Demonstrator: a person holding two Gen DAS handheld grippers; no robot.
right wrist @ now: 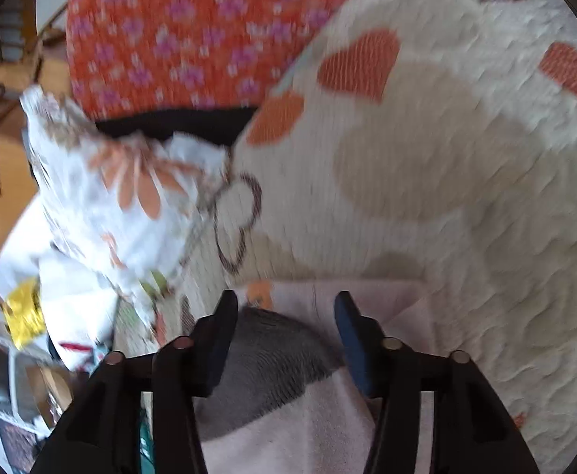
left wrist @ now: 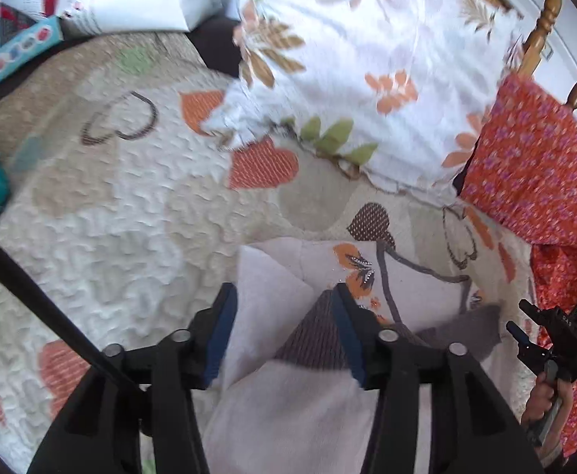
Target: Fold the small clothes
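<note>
A pale pink garment (left wrist: 288,403) with grey trim is seen lying on the heart-patterned quilt (left wrist: 122,213). Both the left tongs (left wrist: 284,331) and the right tongs (right wrist: 284,335) are held apart over it, nothing being clamped.

No word, brand, number or sign can be read in either view: the print on the teal box (left wrist: 16,53) beyond the quilted bedspread (left wrist: 130,213) and on the yellow packet (right wrist: 22,312) left of the floral pillow (right wrist: 122,205) is blurred past reading.

Both the left hand-held gripper (left wrist: 284,296) and right hand-held gripper (right wrist: 284,304) have jaws spread wide.
</note>
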